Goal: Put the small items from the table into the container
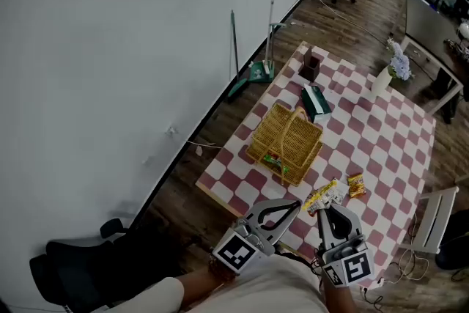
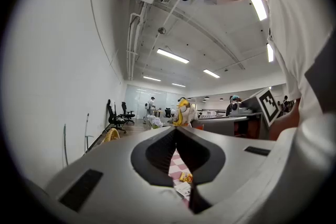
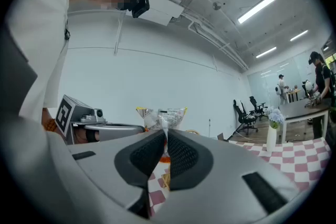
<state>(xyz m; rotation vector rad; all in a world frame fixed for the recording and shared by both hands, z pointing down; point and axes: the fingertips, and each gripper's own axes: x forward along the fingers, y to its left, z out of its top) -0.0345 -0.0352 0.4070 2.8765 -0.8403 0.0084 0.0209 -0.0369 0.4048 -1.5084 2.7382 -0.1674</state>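
We see a long table [image 1: 381,150] under a red-and-white checked cloth, running from near us to the far right, its left edge near a pale wall. A white chair [image 1: 434,216] stands at its near right corner.

On the left half of the table sits the container, a woven yellow basket [image 1: 308,134] with an upright handle. Something green [image 1: 275,160] lies in its near corner.

Our two grippers hover over the near edge of the table, close beside each other. The left gripper [image 1: 294,204] has its jaws pressed together at the tips, and in the left gripper view [image 2: 176,128] we see nothing between them. The right gripper [image 1: 321,210] has its jaws pinched almost together on the edge of a snack packet. The right gripper view [image 3: 165,132] shows the crinkled top of the packet rising just past the tips.

Beyond the basket a green box [image 1: 316,102] lies on the cloth, and farther off near the far end stands a dark brown box [image 1: 310,64]. A white vase [image 1: 382,80] of pale flowers stands toward the far right.

The held snack packet [image 1: 325,196] is yellow and white. It hangs above the cloth, near and to the right of the basket and apart from it. Just to its right a small orange packet [image 1: 356,185] lies on the table.
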